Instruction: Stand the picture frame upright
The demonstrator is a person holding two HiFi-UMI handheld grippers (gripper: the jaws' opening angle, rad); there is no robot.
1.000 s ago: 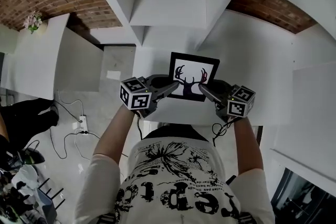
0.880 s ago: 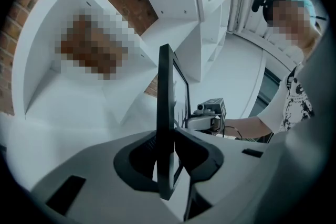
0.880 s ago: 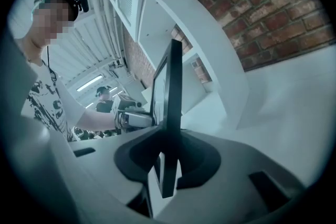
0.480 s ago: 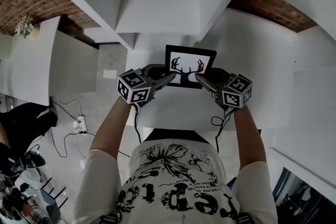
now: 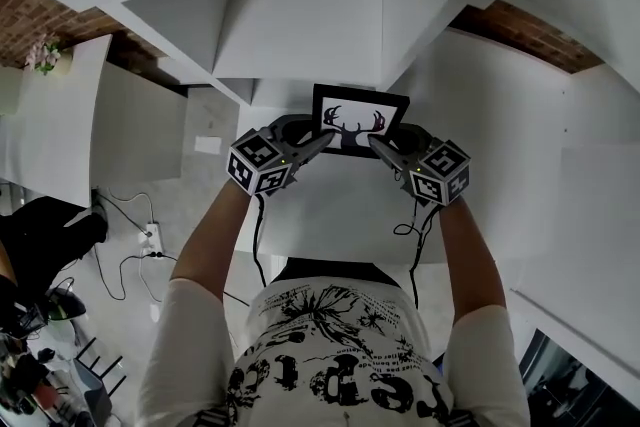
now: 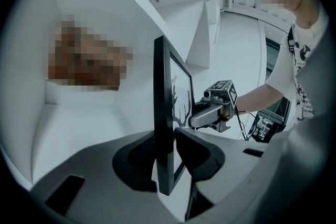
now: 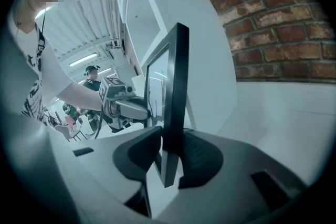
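Both pairs of jaws are opening: the left hand-held gripper [image 5: 322,138] and the right hand-held gripper [image 5: 374,142] loosely flank the picture frame [image 5: 360,110], which stands upright near the table's [image 5: 330,210] far edge. Freed while leaning, it could topple flat.

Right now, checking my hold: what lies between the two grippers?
In the head view, the upright picture frame stands there, a side edge between the opening jaws of the left gripper and right gripper.
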